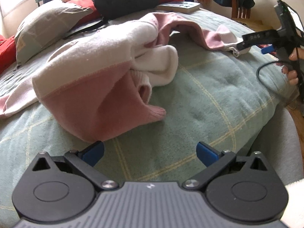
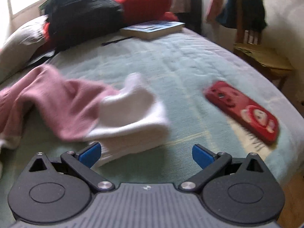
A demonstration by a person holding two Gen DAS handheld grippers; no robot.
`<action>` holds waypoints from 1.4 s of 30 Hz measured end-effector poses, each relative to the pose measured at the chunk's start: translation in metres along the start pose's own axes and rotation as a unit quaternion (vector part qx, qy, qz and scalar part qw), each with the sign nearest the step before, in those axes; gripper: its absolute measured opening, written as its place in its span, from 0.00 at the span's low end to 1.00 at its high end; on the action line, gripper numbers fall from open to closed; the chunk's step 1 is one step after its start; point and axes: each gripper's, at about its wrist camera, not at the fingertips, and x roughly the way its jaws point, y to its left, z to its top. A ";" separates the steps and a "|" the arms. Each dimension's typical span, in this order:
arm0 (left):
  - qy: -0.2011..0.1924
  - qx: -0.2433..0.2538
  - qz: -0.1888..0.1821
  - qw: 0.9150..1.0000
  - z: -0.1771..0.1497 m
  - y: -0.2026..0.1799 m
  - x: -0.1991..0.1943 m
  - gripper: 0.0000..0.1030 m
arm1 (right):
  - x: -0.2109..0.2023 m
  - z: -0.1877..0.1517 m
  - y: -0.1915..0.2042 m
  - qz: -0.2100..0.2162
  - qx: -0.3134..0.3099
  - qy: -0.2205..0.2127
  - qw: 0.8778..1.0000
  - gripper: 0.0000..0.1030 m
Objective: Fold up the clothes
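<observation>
A pink and white sweater (image 1: 98, 72) lies crumpled on the green checked bedspread (image 1: 209, 98). My left gripper (image 1: 150, 152) is open just short of the sweater's pink hem, with nothing between its fingers. One sleeve runs right to a white cuff (image 1: 226, 36), where my right gripper (image 1: 245, 44) meets it, held by a hand (image 1: 290, 74). In the right wrist view my right gripper (image 2: 146, 153) is open. The white cuff (image 2: 133, 117) lies against the inside of its left finger (image 2: 90, 153), and the pink sleeve (image 2: 57, 102) trails off to the left.
A red phone (image 2: 243, 112) lies on the bed right of the cuff. A book (image 2: 152, 28), a black backpack (image 2: 83, 13), red cloth (image 2: 144, 3) and a grey pillow (image 1: 43, 28) crowd the head of the bed. A wooden chair (image 2: 262, 57) stands beyond the right edge.
</observation>
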 end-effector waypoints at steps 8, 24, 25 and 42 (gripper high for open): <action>0.008 0.009 -0.006 1.000 0.007 -0.007 0.009 0.99 | 0.027 0.010 -0.028 -0.033 0.006 -0.008 0.999 1.00; 0.005 0.050 -0.019 0.999 0.019 -0.033 0.010 0.99 | 0.067 0.046 -0.023 -0.023 -0.034 -0.064 0.997 1.00; 0.007 0.049 -0.016 0.999 0.019 -0.033 0.011 0.99 | 0.067 0.050 -0.024 -0.030 -0.032 -0.070 0.997 1.00; 0.016 0.044 -0.006 0.999 0.015 -0.032 0.017 0.99 | 0.082 0.147 -0.069 -0.089 0.051 -0.137 0.985 1.00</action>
